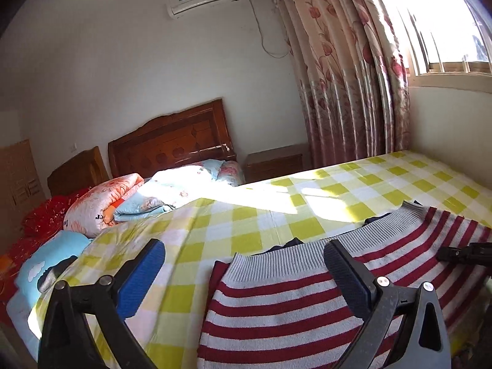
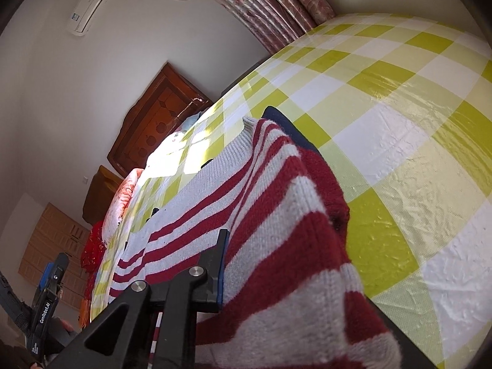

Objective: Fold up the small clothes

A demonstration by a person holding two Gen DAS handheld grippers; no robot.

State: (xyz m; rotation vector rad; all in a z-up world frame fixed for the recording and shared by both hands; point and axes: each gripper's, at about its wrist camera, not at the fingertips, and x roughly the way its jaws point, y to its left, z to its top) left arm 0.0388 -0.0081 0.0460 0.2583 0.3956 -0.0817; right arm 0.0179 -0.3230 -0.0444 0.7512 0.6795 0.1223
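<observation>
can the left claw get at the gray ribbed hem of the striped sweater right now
Probably yes. The left claw is open and empty, its right finger already over the striped sweater, with the ribbed hem lying bare between the fingers.

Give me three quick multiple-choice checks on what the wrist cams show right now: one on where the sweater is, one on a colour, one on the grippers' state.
1. Where does the striped sweater lie?
A. On the checked bed cover
B. Over the headboard
C. On the floor

2. What colours are its stripes?
A. Blue and yellow
B. Dark red and pale grey
C. Green and white

3. How does the left gripper stand?
A. Shut on the quilt
B. Out of view
C. Open, one finger over the sweater

Answers:
1 A: the knit spreads across the yellow-and-white checked bed cover, near its front edge.
2 B: dark red bands alternate with pale grey ones, with a grey ribbed hem.
3 C: its blue-padded fingers are wide apart. The right gripper, by contrast, has the sweater's fabric bunched against its one visible finger; its other finger is hidden.
</observation>
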